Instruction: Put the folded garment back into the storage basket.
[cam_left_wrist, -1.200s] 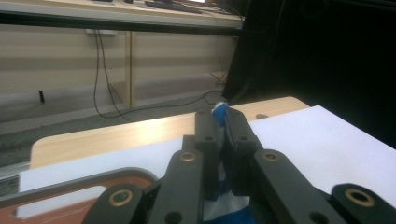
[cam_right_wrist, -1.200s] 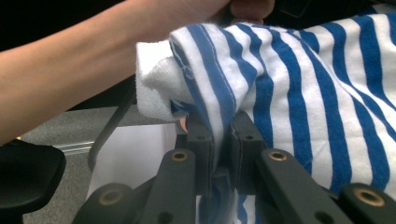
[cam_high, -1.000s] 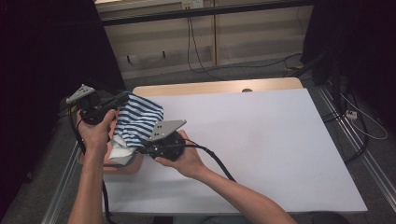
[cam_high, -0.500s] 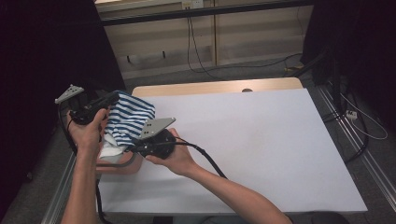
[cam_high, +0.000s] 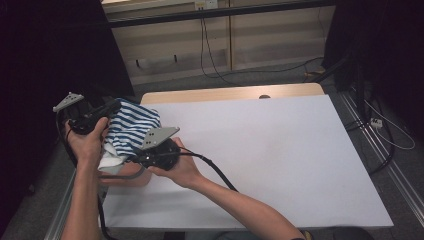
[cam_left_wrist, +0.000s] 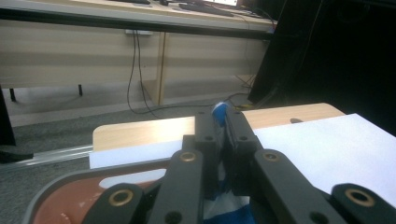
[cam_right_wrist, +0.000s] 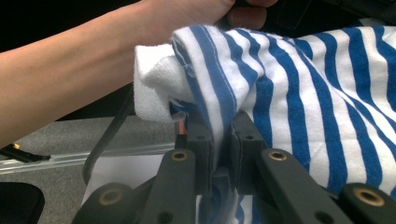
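Both grippers are clamped on the striped cloth (cam_high: 131, 131) and hold it up over the table's (cam_high: 280, 165) near left corner — above a brown tray (cam_left_wrist: 70, 198). The left gripper (cam_left_wrist: 223, 122) pinches one edge, the right gripper (cam_right_wrist: 219, 133) another fold — probably to carry it spread, not bunched.

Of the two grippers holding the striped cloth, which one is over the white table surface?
The right gripper, at the cloth's lower edge, is over the white table. The left gripper is past its left edge.

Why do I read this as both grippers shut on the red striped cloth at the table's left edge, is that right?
Not quite: the cloth is blue and white striped, not red, as the right gripper view shows. The rest holds: left gripper and right gripper are both shut on it at the table's left edge.
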